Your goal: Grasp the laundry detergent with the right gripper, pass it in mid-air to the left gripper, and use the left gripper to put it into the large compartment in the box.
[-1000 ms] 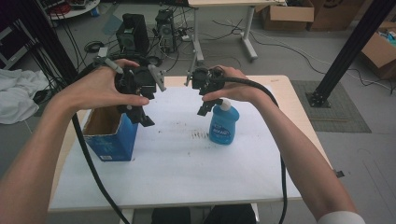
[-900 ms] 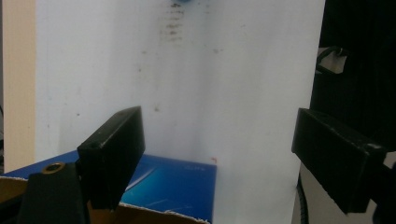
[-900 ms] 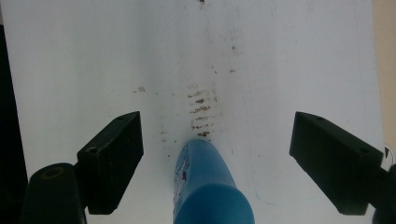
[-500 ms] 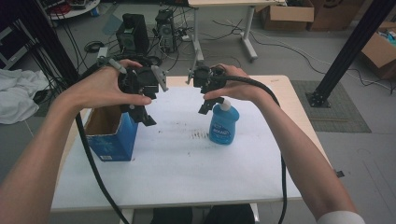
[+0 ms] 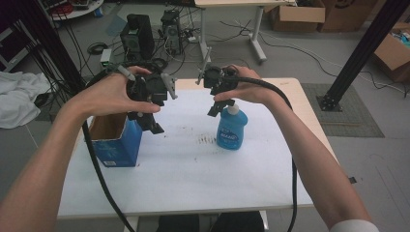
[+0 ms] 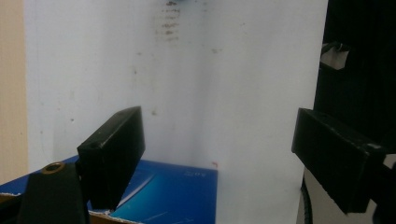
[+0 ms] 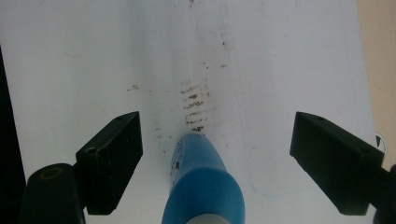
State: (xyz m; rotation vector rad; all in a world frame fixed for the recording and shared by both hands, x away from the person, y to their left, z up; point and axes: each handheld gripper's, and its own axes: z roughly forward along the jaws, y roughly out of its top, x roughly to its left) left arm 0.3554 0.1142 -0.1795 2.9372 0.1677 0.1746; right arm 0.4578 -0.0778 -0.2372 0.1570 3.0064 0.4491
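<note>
A blue bottle [image 5: 232, 129] with a white cap stands upright right of the middle of the white table [image 5: 193, 179]. Just above and behind its cap hangs my right gripper [image 5: 221, 105], open; in the right gripper view the bottle [image 7: 203, 186] lies low between the spread jaws of that gripper [image 7: 215, 133], untouched. A blue open-topped box [image 5: 116, 147] stands at the table's left. My left gripper [image 5: 147, 122] hovers open over the box's right edge. The left gripper view has the box's blue wall [image 6: 173, 191] under the gripper [image 6: 217, 140], which holds nothing.
Dark scuff marks [image 5: 208, 140] stain the table left of the bottle. Cables trail from both grippers toward the front edge. Beyond the table lie computer towers [image 5: 140, 29], cardboard boxes [image 5: 295, 17], a black slanted post [image 5: 358, 53] and a white cloth [image 5: 19, 101].
Both hands have stayed nearly in place above the table, with only a slight drift. Both grippers remain open, and the bottle and box have not moved.
</note>
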